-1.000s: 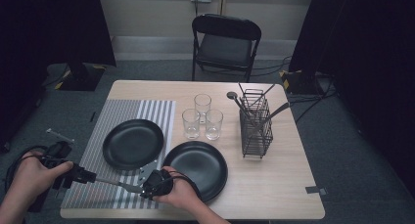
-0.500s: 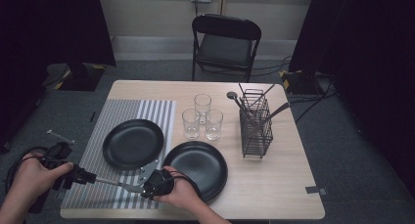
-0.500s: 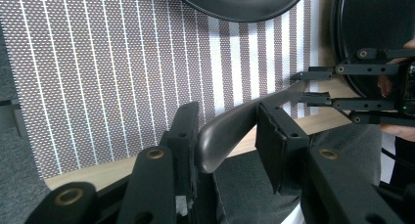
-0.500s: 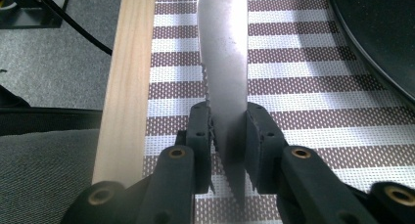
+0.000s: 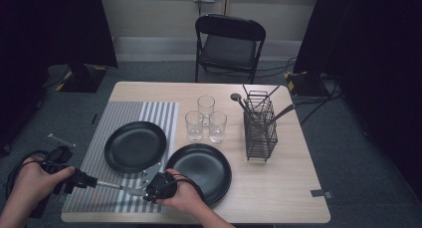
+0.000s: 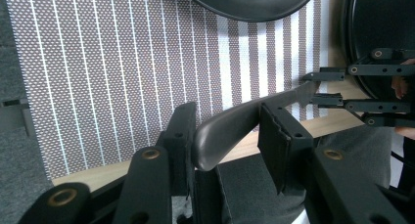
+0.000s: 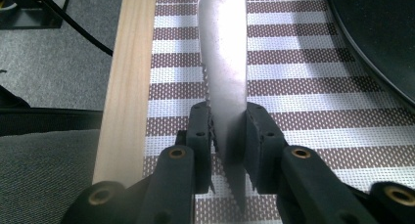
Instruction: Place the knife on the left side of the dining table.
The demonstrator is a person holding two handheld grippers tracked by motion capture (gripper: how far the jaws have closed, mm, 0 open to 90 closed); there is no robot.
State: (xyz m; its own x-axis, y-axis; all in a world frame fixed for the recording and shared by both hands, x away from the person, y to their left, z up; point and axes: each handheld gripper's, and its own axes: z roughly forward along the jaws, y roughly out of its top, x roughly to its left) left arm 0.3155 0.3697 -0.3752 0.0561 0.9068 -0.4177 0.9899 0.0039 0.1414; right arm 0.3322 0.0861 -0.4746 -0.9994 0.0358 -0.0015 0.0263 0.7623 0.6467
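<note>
The knife [image 5: 117,186] lies level just above the striped mat [image 5: 124,119], at the near edge of the table [image 5: 278,188]. In the high view it stretches between the left gripper [image 5: 92,182] and the right gripper [image 5: 144,191], in front of two black plates [image 5: 135,146].

In the left gripper view the knife's dark handle [image 6: 230,126] sits between the two jaws. The jaws have just been opening. There is a gap on the left side, so they stand open and do not squeeze it.

In the right gripper view the jaws are closed tight on the shiny blade [image 7: 226,72], which points away over the mat.
</note>
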